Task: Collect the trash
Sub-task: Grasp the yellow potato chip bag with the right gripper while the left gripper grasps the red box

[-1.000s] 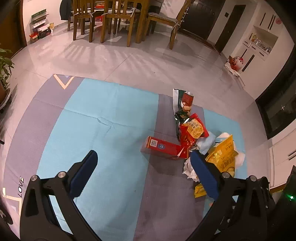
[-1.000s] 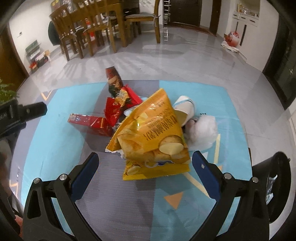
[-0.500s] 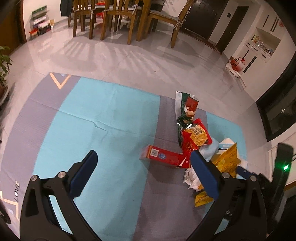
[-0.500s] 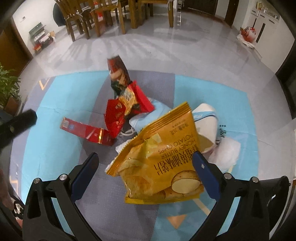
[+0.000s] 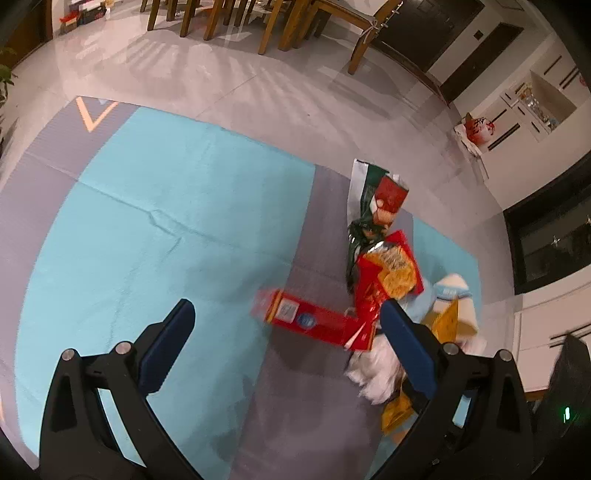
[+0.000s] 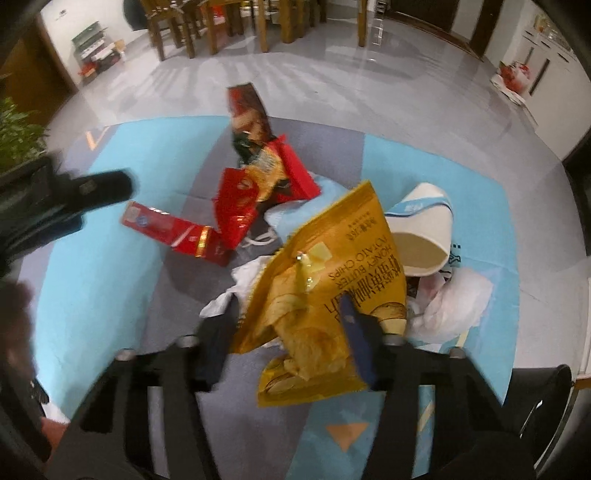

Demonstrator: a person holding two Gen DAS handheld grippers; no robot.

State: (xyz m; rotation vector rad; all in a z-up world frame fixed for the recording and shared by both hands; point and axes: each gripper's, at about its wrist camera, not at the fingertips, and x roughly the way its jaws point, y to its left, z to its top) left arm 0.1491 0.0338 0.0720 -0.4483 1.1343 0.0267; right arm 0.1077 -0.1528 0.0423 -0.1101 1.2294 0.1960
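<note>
a blue and grey mat (image 5: pixel 147 221) lies on a pale tiled floor, wooden chairs (image 5: pixel 273 22) behind it. a trash pile sits on the mat: a red carton (image 5: pixel 310 321), a red snack bag (image 6: pixel 236 206), a paper cup (image 6: pixel 421 236), white tissue (image 6: pixel 454 302). the right gripper (image 6: pixel 288 343) has its fingers pressed against both sides of the yellow chip bag (image 6: pixel 325 295). the left gripper (image 5: pixel 284 332) hangs with fingers wide apart, holding nothing, just above the carton.

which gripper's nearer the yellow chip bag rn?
Right. The right gripper has its fingers closed around the yellow chip bag; the left gripper is open, beside it, above the red box.
</note>
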